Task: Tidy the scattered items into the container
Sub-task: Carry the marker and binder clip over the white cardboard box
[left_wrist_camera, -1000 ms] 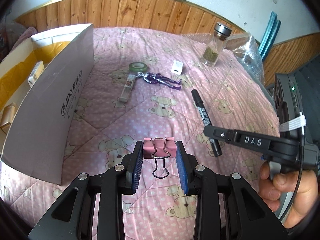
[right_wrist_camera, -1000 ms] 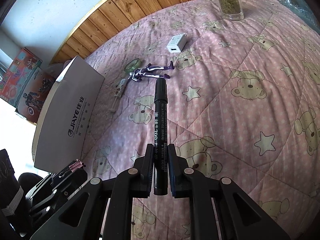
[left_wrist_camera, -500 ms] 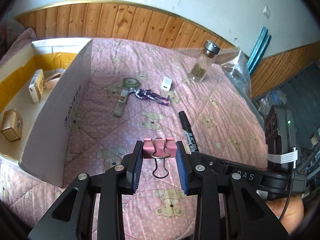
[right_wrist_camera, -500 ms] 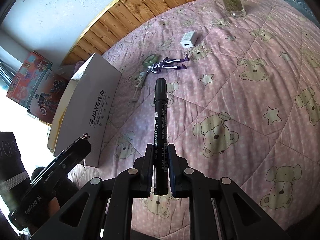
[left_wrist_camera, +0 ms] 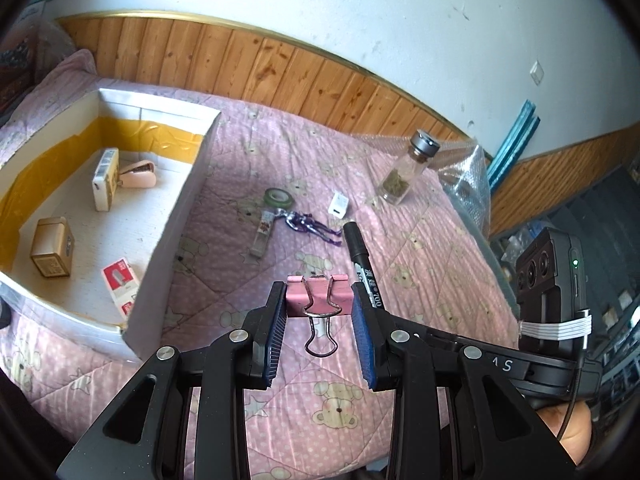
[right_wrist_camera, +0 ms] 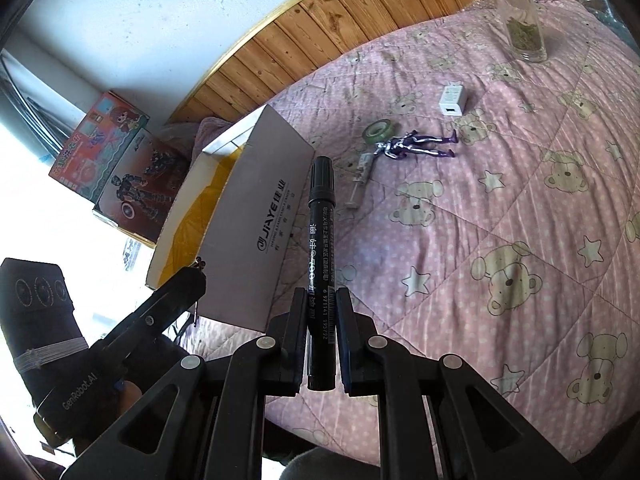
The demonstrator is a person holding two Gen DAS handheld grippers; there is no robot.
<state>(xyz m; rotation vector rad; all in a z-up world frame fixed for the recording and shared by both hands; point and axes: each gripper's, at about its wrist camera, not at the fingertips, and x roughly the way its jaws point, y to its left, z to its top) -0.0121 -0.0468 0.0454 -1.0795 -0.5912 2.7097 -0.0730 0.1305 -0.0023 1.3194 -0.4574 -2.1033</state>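
My left gripper (left_wrist_camera: pixel 319 307) is shut on a pink binder clip (left_wrist_camera: pixel 319 294) and holds it above the pink bedspread. My right gripper (right_wrist_camera: pixel 321 304) is shut on a black marker (right_wrist_camera: pixel 320 240), held in the air; the marker also shows in the left wrist view (left_wrist_camera: pixel 362 256). The white cardboard box (left_wrist_camera: pixel 176 216) with yellow tape inside stands to the left, and holds several small items. It also shows in the right wrist view (right_wrist_camera: pixel 256 224). A green tape roll (left_wrist_camera: pixel 279 197), a purple figure (left_wrist_camera: pixel 312 227), a white charger (left_wrist_camera: pixel 339 205) and a small tube (left_wrist_camera: pixel 262 235) lie on the bed.
A glass jar (left_wrist_camera: pixel 404 174) with a metal lid stands at the far right of the bed, next to a clear plastic bag (left_wrist_camera: pixel 466 176). Wood panelling runs behind the bed. Toy boxes (right_wrist_camera: pixel 120 168) stand beyond the cardboard box.
Both grippers have risen and swung left toward the box, each keeping its hold. The inside of the box has come into the left wrist view.
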